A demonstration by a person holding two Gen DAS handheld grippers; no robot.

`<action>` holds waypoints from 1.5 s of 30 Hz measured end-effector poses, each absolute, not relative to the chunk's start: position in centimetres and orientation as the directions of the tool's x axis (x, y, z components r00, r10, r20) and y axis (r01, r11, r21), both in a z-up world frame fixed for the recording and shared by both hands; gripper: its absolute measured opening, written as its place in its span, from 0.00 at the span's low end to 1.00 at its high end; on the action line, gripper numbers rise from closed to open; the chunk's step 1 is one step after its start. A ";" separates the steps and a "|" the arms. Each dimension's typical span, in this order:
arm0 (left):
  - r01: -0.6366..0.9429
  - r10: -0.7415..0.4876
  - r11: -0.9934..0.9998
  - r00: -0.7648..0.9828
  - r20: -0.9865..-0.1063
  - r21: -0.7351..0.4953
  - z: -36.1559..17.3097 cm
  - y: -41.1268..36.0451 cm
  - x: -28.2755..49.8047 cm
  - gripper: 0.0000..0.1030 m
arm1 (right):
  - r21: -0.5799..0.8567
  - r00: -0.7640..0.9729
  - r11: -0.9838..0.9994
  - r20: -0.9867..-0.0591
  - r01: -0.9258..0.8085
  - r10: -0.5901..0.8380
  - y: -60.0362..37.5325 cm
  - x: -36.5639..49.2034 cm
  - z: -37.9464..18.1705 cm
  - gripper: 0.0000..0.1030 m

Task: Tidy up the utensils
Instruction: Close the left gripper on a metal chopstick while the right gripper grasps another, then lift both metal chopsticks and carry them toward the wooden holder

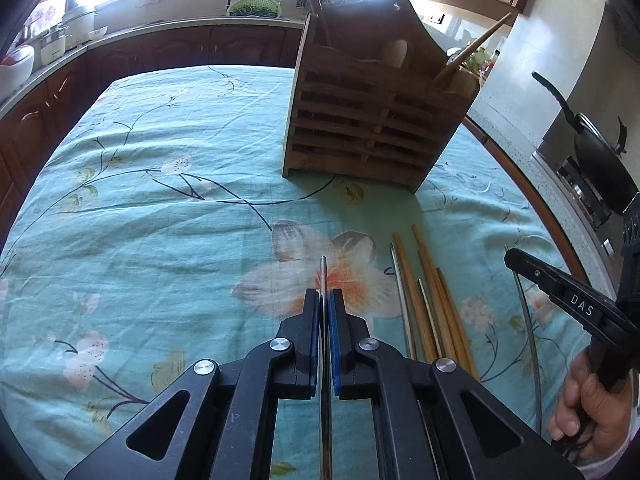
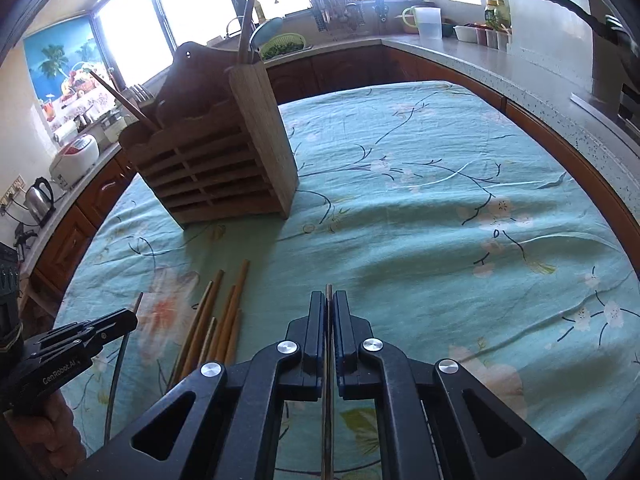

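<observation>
Left wrist view: the left gripper [image 1: 325, 300] is clamped tight on a thin metal chopstick [image 1: 324, 276], its tip poking out past the pads above the floral cloth [image 1: 160, 208]. Right wrist view: the right gripper [image 2: 329, 304] pinches another metal stick [image 2: 329, 292] the same way. Loose chopsticks [image 1: 428, 300] lie on the cloth between both grippers, near the wooden holder [image 1: 372, 120].

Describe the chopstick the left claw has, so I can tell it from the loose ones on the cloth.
Start at the wooden utensil holder standing on the teal floral tablecloth. Nearer the camera lies a loose bundle of chopsticks, wooden and metal. To their left, the left claw is shut on a single metal chopstick: thin, silver, alone, its tip poking out over the big pale flower print.
</observation>
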State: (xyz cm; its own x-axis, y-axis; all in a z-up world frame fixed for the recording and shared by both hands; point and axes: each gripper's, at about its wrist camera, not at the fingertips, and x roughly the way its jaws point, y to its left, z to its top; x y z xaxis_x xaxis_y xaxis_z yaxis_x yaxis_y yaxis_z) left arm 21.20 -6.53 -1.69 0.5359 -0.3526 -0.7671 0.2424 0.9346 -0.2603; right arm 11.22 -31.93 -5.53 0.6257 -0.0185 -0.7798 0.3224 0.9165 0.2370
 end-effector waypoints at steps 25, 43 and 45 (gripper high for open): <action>0.295 -0.460 0.881 0.719 -0.522 -0.370 8.8 -0.3 12.5 0.03 | 0.323 0.854 0.918 -0.519 0.229 -0.031 -31.0 5.7 7.0 0.04; 0.305 -0.458 0.880 0.747 -0.482 -0.363 9.9 0.4 13.2 0.03 | 0.328 0.889 0.925 -0.457 0.192 -0.022 -31.1 6.7 9.3 0.04; 0.304 -0.458 0.880 0.747 -0.481 -0.366 9.9 0.5 13.5 0.03 | 0.332 0.890 0.924 -0.456 0.190 -0.019 -31.2 6.9 9.3 0.04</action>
